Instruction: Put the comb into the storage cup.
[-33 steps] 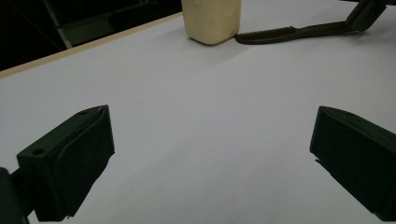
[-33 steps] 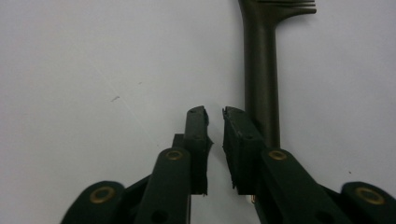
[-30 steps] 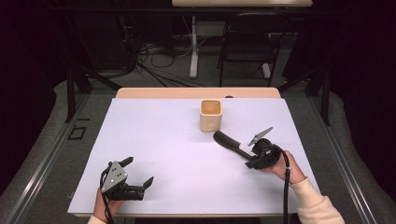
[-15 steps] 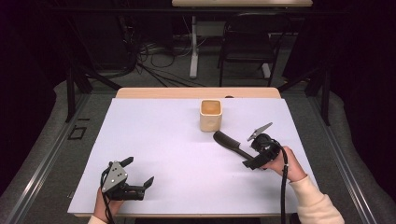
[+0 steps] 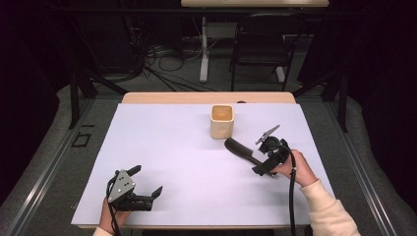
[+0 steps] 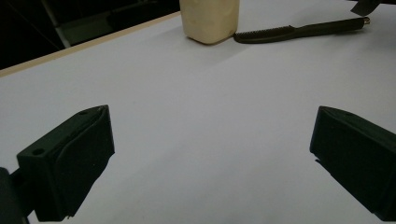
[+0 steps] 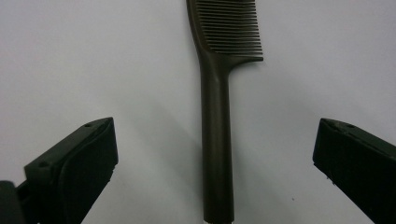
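Comb (image 7: 217, 116) lies flat just beside the beige cup (image 5: 221, 121); we see its handle, cut off below, between the right gripper (image 7: 215, 163)'s just-opened, untouching jaws. Left gripper (image 6: 210, 158) probably rests, jaws wide.

You have a cup (image 5: 222, 121) standing upright near the table's (image 5: 162, 147) far edge. A chair (image 5: 259, 54) sits beyond that edge. Cables (image 5: 162, 64) lie on the floor.

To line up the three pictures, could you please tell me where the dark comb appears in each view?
High view: comb right of centre, just below the cup.
Left gripper view: comb top right, beside the cup.
Right gripper view: comb upright at centre.
Shared landmark: the white table sheet.
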Available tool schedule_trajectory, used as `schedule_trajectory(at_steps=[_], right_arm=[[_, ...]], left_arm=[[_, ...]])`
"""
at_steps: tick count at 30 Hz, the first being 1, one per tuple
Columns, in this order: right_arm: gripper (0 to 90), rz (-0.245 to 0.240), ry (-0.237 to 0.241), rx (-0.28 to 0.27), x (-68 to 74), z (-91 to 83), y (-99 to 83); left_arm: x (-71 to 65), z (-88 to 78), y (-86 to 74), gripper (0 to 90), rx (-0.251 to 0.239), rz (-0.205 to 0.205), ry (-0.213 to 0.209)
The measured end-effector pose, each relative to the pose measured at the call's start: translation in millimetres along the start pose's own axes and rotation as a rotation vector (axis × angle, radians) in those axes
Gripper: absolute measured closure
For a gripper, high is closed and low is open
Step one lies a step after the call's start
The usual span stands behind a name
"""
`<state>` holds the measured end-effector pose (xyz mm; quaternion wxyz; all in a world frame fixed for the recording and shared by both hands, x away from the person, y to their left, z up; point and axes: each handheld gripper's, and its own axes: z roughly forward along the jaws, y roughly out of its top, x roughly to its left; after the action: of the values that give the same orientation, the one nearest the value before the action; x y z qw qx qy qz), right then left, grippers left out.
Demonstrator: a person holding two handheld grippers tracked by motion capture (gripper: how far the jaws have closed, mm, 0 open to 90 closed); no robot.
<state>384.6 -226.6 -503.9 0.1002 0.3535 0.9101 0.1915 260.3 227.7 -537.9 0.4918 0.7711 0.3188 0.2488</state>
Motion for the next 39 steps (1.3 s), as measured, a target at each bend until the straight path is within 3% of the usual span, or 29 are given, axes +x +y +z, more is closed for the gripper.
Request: schedule_trajectory(at_steps=[3,13,20,29,39], right_arm=[[0.6,-0.005,-0.004,0.008,0.6,3.3,3.9],[42.9,-0.046,-0.025,0.051,5.1,11.9,17.3],[60.1,-0.105,-0.053,0.125,10.9,21.9,26.8],[66.1,-0.123,-0.066,0.176,13.8,30.3,34.7],[69.0,-0.098,-0.081,0.219,11.0,39.2,37.8]], left_arm=[[-0.1,0.1,-0.1,0.0,0.001,0.000,-0.001],[0.0,0.0,-0.1,0.0,0.001,0.000,-0.001],[0.1,0.1,-0.2,0.0,0.001,-0.003,0.000],[0.2,0.3,-0.4,0.0,0.000,-0.003,-0.002],[0.8,0.4,-0.8,0.0,0.002,-0.004,-0.006]])
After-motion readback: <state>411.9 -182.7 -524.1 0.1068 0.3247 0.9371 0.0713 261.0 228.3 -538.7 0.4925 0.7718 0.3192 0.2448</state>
